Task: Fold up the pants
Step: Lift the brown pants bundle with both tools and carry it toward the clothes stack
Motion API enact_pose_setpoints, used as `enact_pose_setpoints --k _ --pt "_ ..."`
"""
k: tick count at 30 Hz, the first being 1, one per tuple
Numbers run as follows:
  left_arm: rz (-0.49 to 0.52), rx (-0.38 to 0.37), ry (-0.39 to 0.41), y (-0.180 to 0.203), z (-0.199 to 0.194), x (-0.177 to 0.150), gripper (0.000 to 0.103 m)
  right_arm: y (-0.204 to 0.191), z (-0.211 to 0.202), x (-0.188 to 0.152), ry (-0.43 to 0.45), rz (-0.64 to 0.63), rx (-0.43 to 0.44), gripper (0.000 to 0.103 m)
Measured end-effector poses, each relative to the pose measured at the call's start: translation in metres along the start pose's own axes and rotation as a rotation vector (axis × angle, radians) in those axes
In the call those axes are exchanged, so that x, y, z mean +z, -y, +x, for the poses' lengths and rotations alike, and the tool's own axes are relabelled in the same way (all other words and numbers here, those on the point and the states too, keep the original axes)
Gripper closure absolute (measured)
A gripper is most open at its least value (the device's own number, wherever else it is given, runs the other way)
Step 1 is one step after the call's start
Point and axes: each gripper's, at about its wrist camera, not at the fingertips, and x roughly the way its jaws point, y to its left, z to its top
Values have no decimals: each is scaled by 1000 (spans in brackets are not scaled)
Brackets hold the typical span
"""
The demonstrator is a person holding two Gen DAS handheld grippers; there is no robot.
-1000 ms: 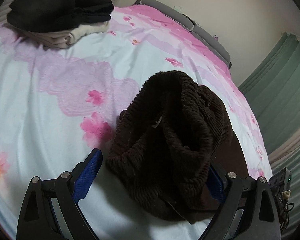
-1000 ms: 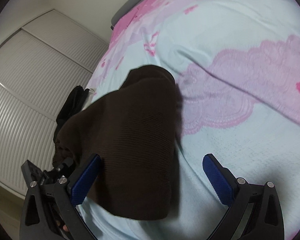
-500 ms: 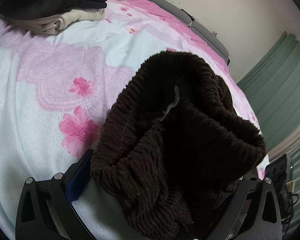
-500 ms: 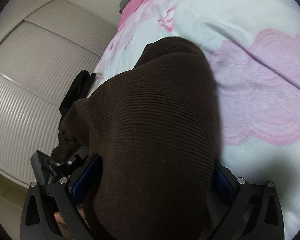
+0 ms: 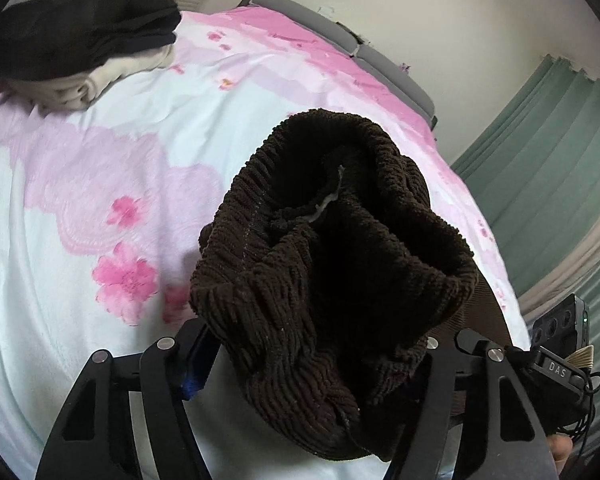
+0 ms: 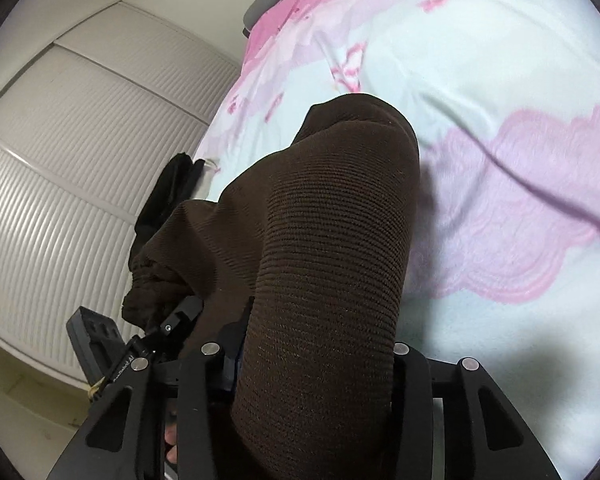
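Floral pink-and-white bedding [image 5: 100, 208] carries everything. Nearest, the left gripper [image 5: 316, 360] is clamped on the bunched waistband of the brown corduroy pants [image 5: 332, 260], and the right gripper [image 6: 312, 360] pinches a leg of them [image 6: 332, 240]. Folded dark and cream clothes [image 5: 80, 40] sit at the bed's far corner.

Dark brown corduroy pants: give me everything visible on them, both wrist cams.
The dark brown corduroy pants are ribbed, soft and thick, bunched rather than flat. The left wrist view shows the gathered waistband opening with a pale inner label, clamped in the left gripper. The right wrist view shows a smoother stretch of them draped over and pinched in the right gripper. They look partly lifted; the far end meets the pink floral bedsheet.
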Motion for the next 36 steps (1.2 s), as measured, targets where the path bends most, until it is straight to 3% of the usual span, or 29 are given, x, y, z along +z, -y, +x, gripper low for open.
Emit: enact_pose_setpoints --k 7,13,22,29,36 --pt "35 -41 42 34 -25 14 35 -15 -35 9 48 -9 -10 60" --pt "49 -92 101 60 -50 33 35 -48 -83 22 147 -88 26 63" --pt "85 -51 167 68 -95 57 35 -81 -115 30 192 -153 85 64" --pt "68 4 236 27 -132 91 35 -129 -74 39 173 -193 151 65" --pt "10 67 328 -63 -173 165 35 -208 3 60 136 -267 215 65"
